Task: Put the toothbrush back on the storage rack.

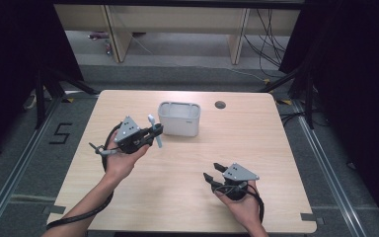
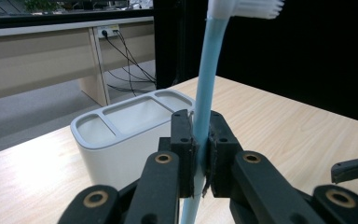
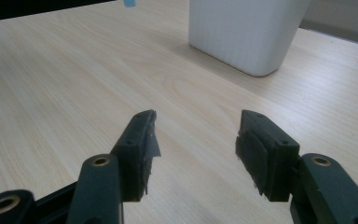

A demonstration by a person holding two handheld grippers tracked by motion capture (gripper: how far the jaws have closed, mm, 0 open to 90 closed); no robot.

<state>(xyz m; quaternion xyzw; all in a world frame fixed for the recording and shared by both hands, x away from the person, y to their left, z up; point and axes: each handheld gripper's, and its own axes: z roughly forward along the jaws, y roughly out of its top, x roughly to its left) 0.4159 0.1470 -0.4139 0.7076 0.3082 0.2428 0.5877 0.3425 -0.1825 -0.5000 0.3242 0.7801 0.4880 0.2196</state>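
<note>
Toothbrush (image 2: pixel 208 79) stands upright, clamped by its blue handle in the left gripper (image 1: pixel 154 132), just beside the white compartmented holder (image 1: pixel 178 118) near the table's (image 1: pixel 187 168) far edge. Judging from this, centre the handle's lower end over one compartment before lowering. Right gripper (image 1: pixel 213 172) hovers wide open and empty near the near edge.

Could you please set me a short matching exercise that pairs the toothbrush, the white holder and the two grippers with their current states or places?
Things:
1. toothbrush
2. white holder
3. left gripper
4. right gripper

States or places:
A. open, nothing between its fingers
B. standing on the table, toward its far edge
C. light blue handle upright, white bristles at the top
D. shut on a handle

Pairs: 1-C, 2-B, 3-D, 4-A
</note>
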